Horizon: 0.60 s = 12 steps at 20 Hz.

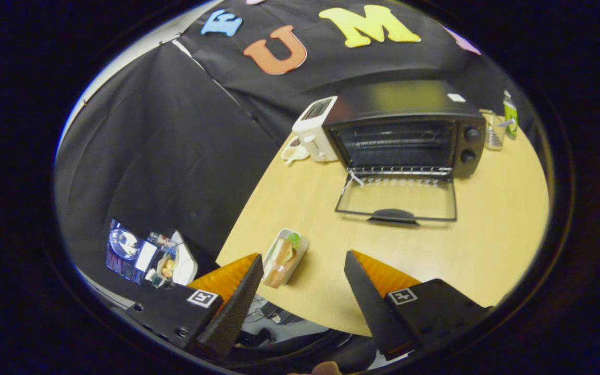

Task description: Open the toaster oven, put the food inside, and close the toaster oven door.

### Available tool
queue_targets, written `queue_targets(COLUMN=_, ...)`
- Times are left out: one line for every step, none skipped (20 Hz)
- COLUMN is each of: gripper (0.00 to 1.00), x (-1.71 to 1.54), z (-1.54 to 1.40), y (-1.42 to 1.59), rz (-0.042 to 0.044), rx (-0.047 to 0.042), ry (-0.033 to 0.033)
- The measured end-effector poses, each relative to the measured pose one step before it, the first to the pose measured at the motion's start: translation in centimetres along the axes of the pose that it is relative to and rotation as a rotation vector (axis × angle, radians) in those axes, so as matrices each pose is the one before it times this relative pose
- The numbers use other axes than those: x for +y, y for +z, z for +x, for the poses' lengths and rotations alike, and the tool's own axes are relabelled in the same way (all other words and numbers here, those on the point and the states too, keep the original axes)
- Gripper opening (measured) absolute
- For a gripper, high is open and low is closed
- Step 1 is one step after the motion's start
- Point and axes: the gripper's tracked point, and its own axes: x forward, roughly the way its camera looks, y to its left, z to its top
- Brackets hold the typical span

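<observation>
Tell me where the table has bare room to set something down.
Bare wood lies between the open glass oven door and the spread, empty fingers, right of the sandwich tray. Crowded: white toaster beside the black toaster oven.

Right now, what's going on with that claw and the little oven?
Gripper open, holding nothing. Toaster oven door down flat, rack bare. Food tray on table, just ahead of one finger. Path clear.

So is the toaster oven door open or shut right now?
Open. The toaster oven door lies folded down flat on the table, rack exposed. The gripper is open, holding nothing.
</observation>
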Motion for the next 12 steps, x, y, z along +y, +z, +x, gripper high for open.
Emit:
queue_targets(gripper=1.00, x=0.608, z=1.382, y=-0.661, rz=0.02531, rx=0.03123, ry=0.02168)
queue_targets(gripper=1.00, x=0.381, z=1.121, y=-0.627, rz=0.02521, rx=0.03226, ry=0.01760)
queue_targets(gripper=1.00, x=0.101, z=1.165, y=-0.552, rz=0.02787, rx=0.03040, ry=0.01285)
queue_targets(gripper=1.00, x=0.133, z=1.199, y=-0.604, rz=0.03467, rx=0.02843, ry=0.00922)
queue_targets(gripper=1.00, x=0.032, z=1.167, y=-0.459, rz=0.03579, rx=0.02850, ry=0.00926)
queue_targets(gripper=1.00, x=0.060, z=1.145, y=-0.433, rz=0.04026, rx=0.02480, ry=0.01359)
queue_targets(gripper=1.00, x=0.082, z=1.076, y=-0.256, rz=0.03975, rx=0.02269, ry=0.01497)
queue_targets(gripper=1.00, x=0.190, z=1.056, y=-0.123, rz=0.03195, rx=0.01496, ry=0.01370)
queue_targets(gripper=1.00, x=-0.195, z=1.054, y=-0.085, rz=0.01985, rx=0.01694, ry=0.00577)
queue_targets(gripper=1.00, x=-0.326, z=1.034, y=0.164, rz=0.00637, rx=0.00417, ry=-0.00237)
queue_targets(gripper=1.00, x=-0.185, z=0.811, y=-0.082, rz=0.00428, rx=0.01283, ry=-0.00468)
queue_targets(gripper=1.00, x=-0.001, z=0.682, y=-0.252, rz=-0.00146, rx=0.01544, ry=0.00219)
